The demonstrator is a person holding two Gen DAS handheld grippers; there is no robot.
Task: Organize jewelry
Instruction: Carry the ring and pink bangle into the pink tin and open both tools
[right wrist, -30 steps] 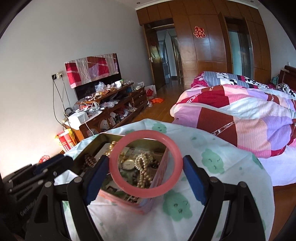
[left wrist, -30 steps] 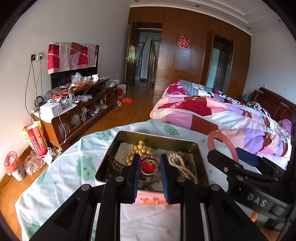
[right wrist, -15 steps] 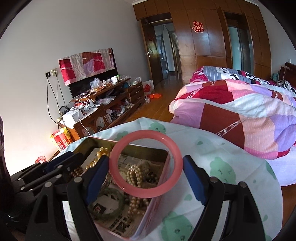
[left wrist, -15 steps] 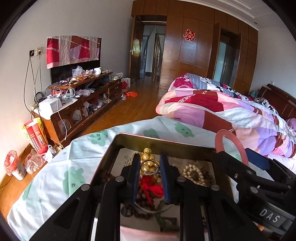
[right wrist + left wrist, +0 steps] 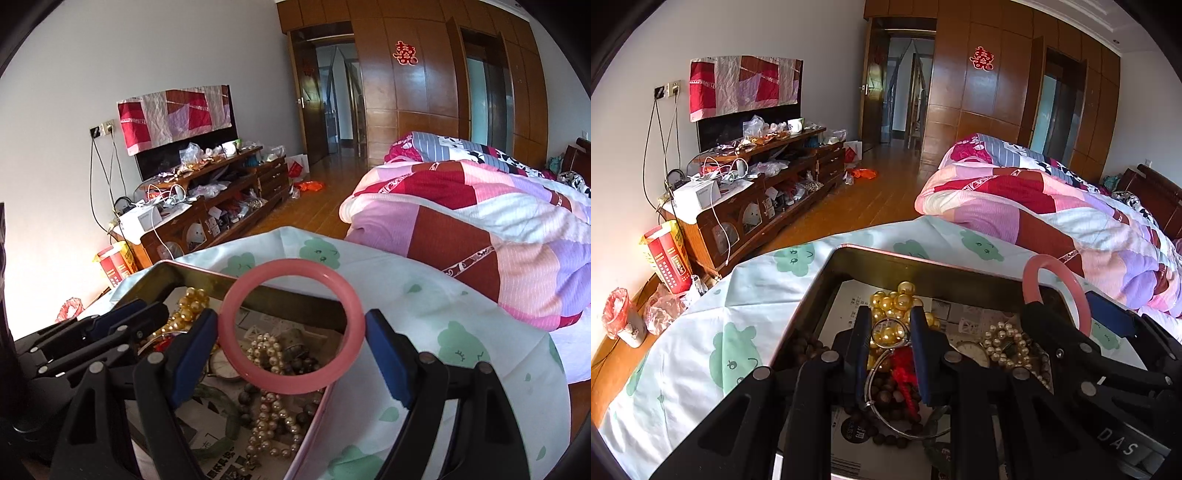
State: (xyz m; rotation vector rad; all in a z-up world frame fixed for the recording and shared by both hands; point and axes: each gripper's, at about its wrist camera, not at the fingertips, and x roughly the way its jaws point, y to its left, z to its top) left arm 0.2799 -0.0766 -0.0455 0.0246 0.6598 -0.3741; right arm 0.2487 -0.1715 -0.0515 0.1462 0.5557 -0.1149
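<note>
Now the right gripper squeezes a pink bangle between its blue fingers, up over the tin box of beads. Next to it, the left gripper pinches a silver ring with red string, low inside the box.

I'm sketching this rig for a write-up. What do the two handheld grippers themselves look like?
Both are matte black plastic. The left gripper and right gripper each have two angular arms with triangular cut-outs, round silver pivot bolts, and flat dark blue pads lining the fingers. The right one's body carries white "DAS" lettering. No cables or sleeves show.
</note>
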